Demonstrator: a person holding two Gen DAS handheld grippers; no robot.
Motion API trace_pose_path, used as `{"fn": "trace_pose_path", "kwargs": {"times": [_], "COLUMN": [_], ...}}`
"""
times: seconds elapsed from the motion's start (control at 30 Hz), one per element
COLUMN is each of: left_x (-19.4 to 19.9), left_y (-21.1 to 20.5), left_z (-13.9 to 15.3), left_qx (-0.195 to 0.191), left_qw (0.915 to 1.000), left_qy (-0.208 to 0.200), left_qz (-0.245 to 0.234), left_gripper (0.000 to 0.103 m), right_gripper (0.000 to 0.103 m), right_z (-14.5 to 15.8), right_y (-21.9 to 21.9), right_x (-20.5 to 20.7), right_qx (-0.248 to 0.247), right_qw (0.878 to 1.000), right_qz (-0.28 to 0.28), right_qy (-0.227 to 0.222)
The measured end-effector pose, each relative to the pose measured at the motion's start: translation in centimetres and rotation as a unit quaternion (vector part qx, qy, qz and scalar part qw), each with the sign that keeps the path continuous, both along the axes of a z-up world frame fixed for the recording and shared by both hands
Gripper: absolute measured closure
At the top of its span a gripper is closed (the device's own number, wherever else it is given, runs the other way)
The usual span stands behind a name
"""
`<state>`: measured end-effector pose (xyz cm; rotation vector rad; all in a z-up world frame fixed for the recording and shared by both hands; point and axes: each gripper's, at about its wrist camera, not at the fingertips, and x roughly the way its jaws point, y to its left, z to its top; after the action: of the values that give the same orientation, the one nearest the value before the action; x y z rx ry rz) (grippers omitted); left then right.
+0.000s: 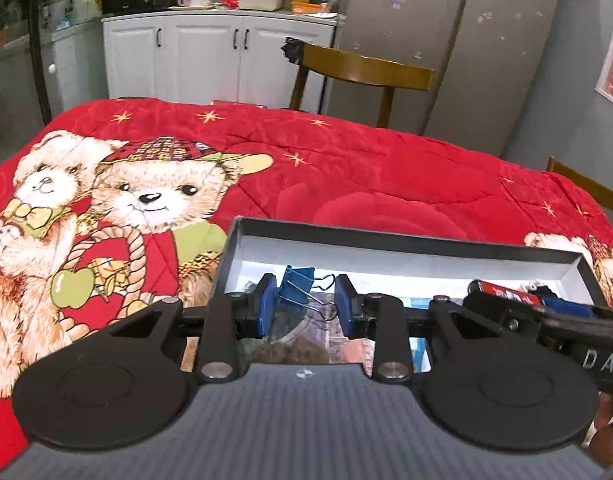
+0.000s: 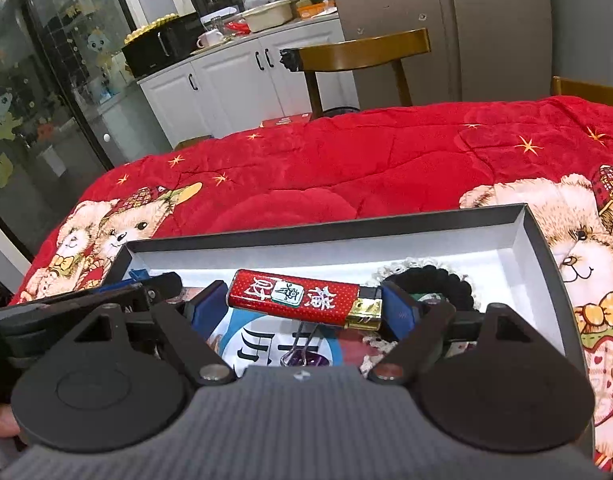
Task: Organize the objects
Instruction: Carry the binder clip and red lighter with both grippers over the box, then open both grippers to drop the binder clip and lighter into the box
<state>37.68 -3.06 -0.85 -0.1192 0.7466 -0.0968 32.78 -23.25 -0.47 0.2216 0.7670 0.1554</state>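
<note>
Left hand-held gripper (image 1: 306, 300) pinches binder clip (image 1: 296, 286); right hand-held gripper (image 2: 302, 306) clamps lighter (image 2: 294, 298) lengthwise, lower centre; either could slip, missing box (image 2: 538, 240).

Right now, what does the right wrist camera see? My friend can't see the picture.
The right gripper holds a red lighter sideways between its blue pads, over an open grey box. The box sits on a red teddy-bear blanket, with a black crocheted piece inside.

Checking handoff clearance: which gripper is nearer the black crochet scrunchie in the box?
Right. The right gripper, holding the red lighter, sits just beside the scrunchie at the box's right end. The left gripper, clamping a blue binder clip, works the opposite end.
</note>
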Motion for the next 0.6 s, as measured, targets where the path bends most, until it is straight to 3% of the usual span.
{"fn": "trace_pose_path", "kwargs": {"times": [0.33,0.47,0.53,0.6], "left_x": [0.04,0.06,0.03,0.06], "left_y": [-0.07,0.30,0.45,0.57], "left_z": [-0.11,-0.12,-0.06,0.08], "left_qx": [-0.001,-0.017,-0.025,-0.033], "left_qw": [1.0000,0.9998,0.9997,0.9994], "left_qy": [-0.001,-0.001,0.002,0.009], "left_qz": [-0.001,0.001,-0.002,-0.005], "left_gripper": [0.065,0.065,0.064,0.059], "right_gripper": [0.020,0.019,0.012,0.012], "right_z": [-0.45,-0.32,-0.27,-0.28], "right_y": [0.78,0.26,0.18,0.13], "right_x": [-0.04,-0.05,-0.05,0.00], "right_qx": [-0.037,-0.022,-0.015,-0.007], "right_qw": [0.999,1.000,1.000,1.000], "right_qz": [-0.006,-0.005,-0.001,0.009], "right_qy": [0.004,0.006,0.005,0.005]}}
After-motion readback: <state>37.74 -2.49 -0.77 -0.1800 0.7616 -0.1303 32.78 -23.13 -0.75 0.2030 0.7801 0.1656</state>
